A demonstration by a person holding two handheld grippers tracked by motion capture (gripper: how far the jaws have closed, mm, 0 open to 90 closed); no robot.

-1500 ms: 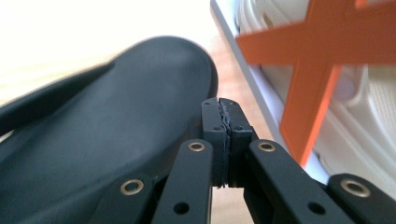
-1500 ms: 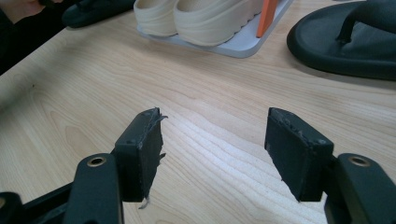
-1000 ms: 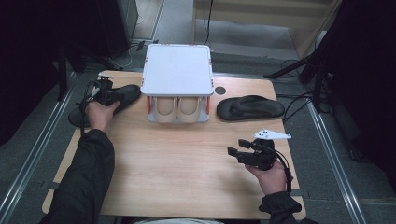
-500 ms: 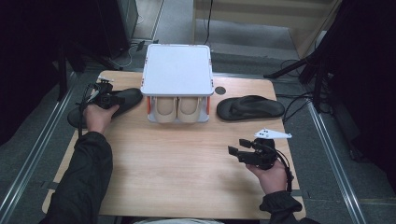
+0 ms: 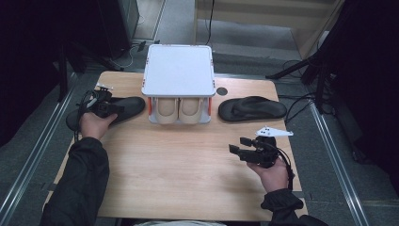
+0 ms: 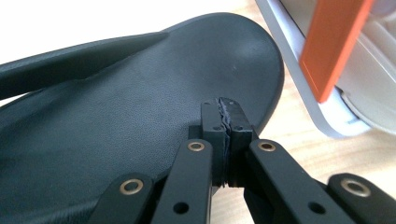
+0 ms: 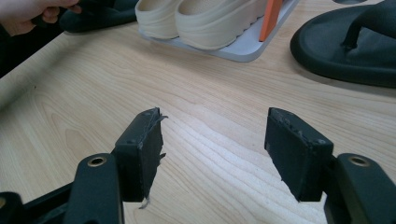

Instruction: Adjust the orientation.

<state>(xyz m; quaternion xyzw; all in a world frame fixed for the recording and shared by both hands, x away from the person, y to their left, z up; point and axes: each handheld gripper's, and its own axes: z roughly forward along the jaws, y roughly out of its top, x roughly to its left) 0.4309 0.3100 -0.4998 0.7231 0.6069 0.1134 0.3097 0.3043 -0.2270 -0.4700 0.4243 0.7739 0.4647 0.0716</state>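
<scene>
holding: the left gripper is pinched tight on the black flip-flop, middle left of the high view.
waiting: the right gripper is wide open with nothing in it, lower right.
done: two cream shoes sit in the white rack.
left: both flip-flops, this one and the other flip-flop, are on the table, likely going to the rack.

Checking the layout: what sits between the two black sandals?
In the high view, a white rack holding beige shoes stands between the sandals.
</scene>
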